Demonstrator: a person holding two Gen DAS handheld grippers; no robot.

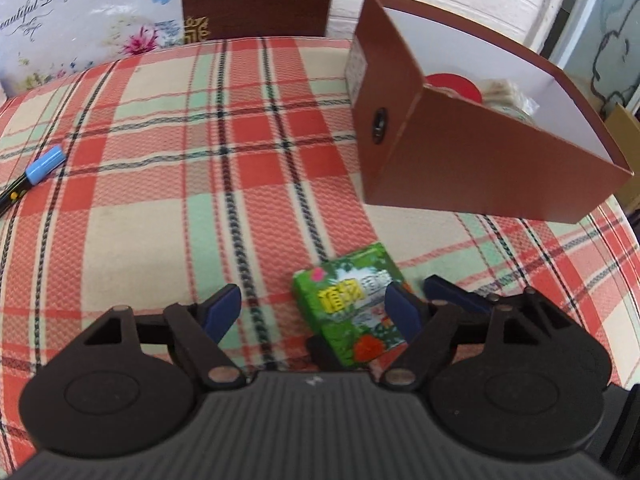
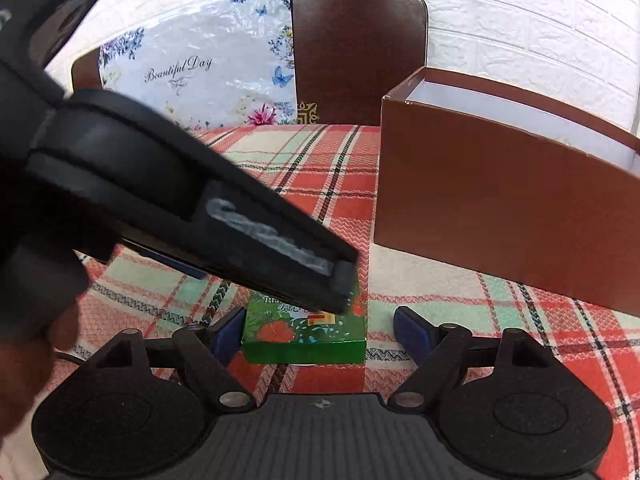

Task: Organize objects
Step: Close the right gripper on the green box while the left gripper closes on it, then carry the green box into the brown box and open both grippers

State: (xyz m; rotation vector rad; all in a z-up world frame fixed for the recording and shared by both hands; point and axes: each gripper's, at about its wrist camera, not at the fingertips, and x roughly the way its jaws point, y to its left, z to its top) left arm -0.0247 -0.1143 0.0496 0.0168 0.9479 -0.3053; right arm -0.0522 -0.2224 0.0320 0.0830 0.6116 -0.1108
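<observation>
Left wrist view showed the left gripper (image 1: 316, 308) with its blue-padded jaws standing apart above a plaid tablecloth (image 1: 160, 208) of red, cream and mint squares crossed by dark lines. A small green box (image 1: 348, 304) lay flat on the cloth near the table's front edge, close to the left gripper's right-hand finger (image 1: 402, 312), which overlapped one side of it; whether they touched could not be told. The box was rectangular and printed with green leaves, a red flower at one end, a pink one at a corner and yellow characters across the middle. Nothing was clamped in the left gripper.

Toward the table's right edge stood a brown cardboard box (image 1: 472, 160), open at the top, white inside, with a dark round hole in its end wall and something red and some pale packets lying within. A marker with a blue cap (image 1: 42, 166) lay near the left edge.

From the right wrist, the right gripper (image 2: 316, 332) was likewise spread, the green box (image 2: 304, 336) lying on the cloth between its fingers, touching neither clearly. The black body of the left gripper (image 2: 200, 216) crossed above the box, covering its far end. Behind the table's far edge stood a dark brown chair back (image 2: 360, 52) and a floral board reading "Beautiful Day" (image 2: 192, 76).
</observation>
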